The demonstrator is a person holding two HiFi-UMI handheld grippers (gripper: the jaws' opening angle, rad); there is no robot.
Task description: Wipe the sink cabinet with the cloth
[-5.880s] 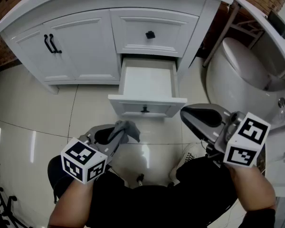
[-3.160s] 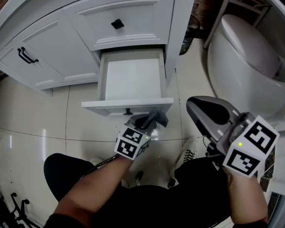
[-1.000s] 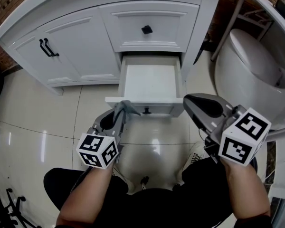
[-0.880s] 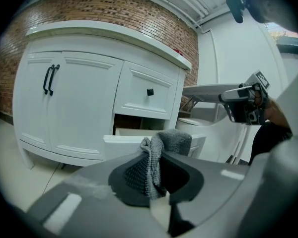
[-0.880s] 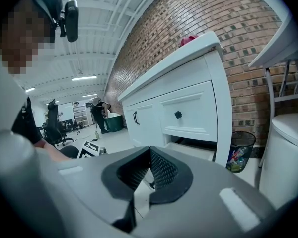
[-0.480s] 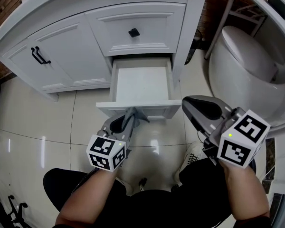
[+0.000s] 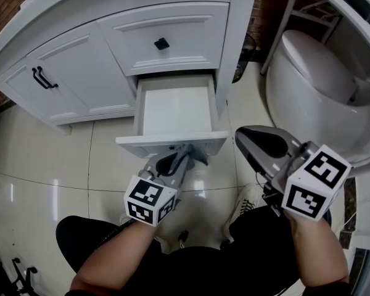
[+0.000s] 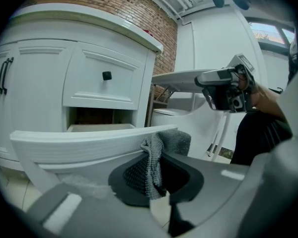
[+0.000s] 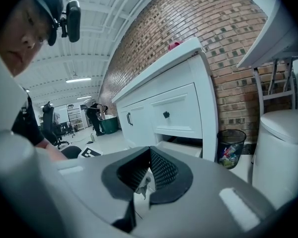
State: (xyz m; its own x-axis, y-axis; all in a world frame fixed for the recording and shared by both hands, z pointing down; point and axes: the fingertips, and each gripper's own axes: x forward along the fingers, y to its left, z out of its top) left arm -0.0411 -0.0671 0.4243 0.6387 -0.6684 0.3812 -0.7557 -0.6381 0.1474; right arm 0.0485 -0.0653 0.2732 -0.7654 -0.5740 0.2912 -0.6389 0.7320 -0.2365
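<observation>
Cloth [image 8: 150, 167], pinched in left tool [image 7: 180, 160], rests against open drawer's [image 7: 172, 143] front.

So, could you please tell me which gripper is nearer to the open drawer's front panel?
Left. The left gripper holds the cloth against the front panel, near its top edge; the right gripper hangs apart, off the panel's right end.

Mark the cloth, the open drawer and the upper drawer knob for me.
cloth [image 8: 152, 163], left gripper view, its hanging grey fold.
open drawer [image 7: 172, 111], head view, its bare inside floor.
upper drawer knob [image 7: 161, 43], head view, middle of the black knob.
</observation>
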